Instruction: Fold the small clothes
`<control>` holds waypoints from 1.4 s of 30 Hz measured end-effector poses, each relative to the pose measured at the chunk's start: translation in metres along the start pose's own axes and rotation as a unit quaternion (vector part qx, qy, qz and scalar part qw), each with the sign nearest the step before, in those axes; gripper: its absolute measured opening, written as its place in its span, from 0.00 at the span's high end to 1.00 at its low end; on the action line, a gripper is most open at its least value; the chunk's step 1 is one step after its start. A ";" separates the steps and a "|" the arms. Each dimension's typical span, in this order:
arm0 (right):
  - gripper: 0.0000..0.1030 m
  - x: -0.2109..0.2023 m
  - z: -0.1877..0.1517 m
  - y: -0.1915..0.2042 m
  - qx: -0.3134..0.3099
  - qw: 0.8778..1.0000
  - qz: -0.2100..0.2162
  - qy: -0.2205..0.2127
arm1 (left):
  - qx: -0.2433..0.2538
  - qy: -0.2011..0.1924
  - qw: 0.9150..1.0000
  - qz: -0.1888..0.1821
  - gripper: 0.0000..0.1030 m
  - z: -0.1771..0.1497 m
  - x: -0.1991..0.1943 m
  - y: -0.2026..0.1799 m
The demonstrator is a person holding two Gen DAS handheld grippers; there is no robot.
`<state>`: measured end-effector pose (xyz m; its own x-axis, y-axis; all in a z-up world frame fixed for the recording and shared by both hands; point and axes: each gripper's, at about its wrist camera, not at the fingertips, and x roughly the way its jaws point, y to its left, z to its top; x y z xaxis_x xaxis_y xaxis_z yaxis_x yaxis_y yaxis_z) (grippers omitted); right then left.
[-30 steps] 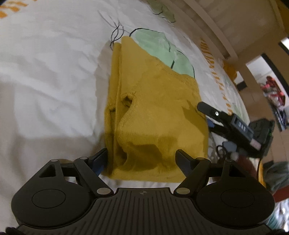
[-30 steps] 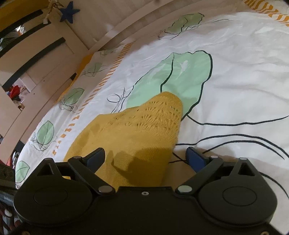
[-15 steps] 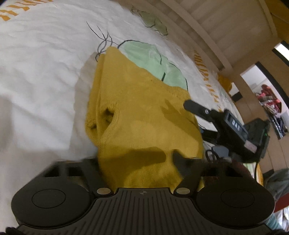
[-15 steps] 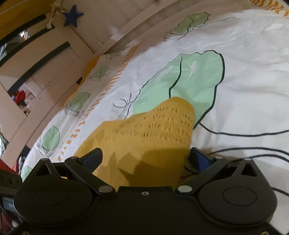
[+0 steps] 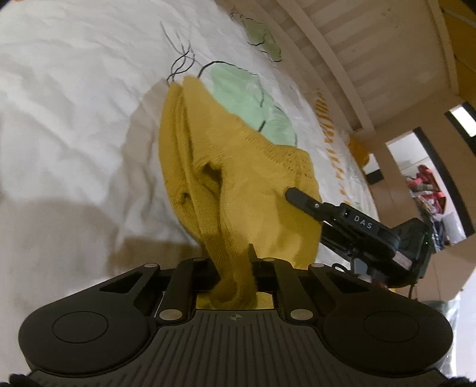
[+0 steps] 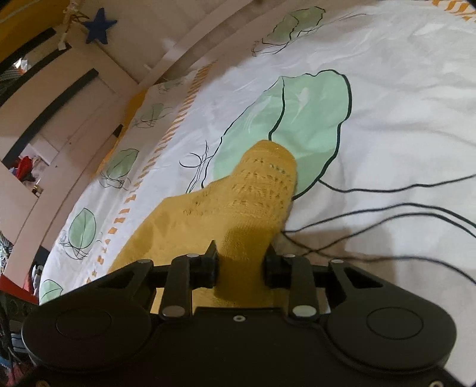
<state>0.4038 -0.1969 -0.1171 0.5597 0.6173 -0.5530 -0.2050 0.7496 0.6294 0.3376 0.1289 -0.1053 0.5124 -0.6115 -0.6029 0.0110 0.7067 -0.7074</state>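
A yellow knit garment [image 5: 247, 178] lies folded lengthwise on the white bedsheet [image 5: 74, 104]. My left gripper [image 5: 236, 268] is closing its jaws on the near end, and the bunched knit is pinched between them. In the right wrist view my right gripper [image 6: 241, 262] is closing too. A fold of the same garment [image 6: 238, 196] fills the gap and touches both pads. One right finger [image 5: 300, 199] rests on top of the cloth at its right edge in the left wrist view; the other finger is hidden.
The sheet carries green leaf prints [image 6: 297, 119] and thin black lines. A pale wooden bed rail [image 5: 342, 74] runs along the far edge. A blue star [image 6: 99, 26] hangs on the wooden frame, and a doorway [image 5: 425, 184] opens beyond it.
Both grippers went from wide open around the garment's near edge to closed on it. The cloth is now gathered and slightly lifted at the left jaws.
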 end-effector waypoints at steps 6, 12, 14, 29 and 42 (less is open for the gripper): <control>0.63 -0.041 -0.019 0.025 0.005 1.000 -0.023 0.019 | 0.013 0.016 1.000 -0.018 0.88 -0.039 -0.026 -0.026; 0.63 -0.096 -0.066 0.039 0.013 0.998 -0.045 0.046 | 0.037 0.038 0.998 -0.021 0.88 -0.102 -0.058 -0.041; 0.63 -0.113 -0.083 0.043 0.018 0.997 -0.050 0.052 | 0.046 0.040 0.998 -0.014 0.88 -0.123 -0.069 -0.044; 0.50 -0.190 -0.177 0.049 0.026 0.991 -0.127 -0.022 | 0.113 0.016 0.988 0.102 0.81 -0.199 -0.092 -0.034; 0.51 -0.199 -0.248 0.089 -0.096 0.976 -0.194 0.008 | 0.207 -0.074 0.964 0.148 0.76 -0.234 -0.125 -0.052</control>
<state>0.0751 -0.1943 -0.0866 0.6126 0.2813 -0.7387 -0.1286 0.9576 0.2580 0.0725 0.0854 -0.0795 0.6619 -0.3256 -0.6751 0.1725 0.9427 -0.2856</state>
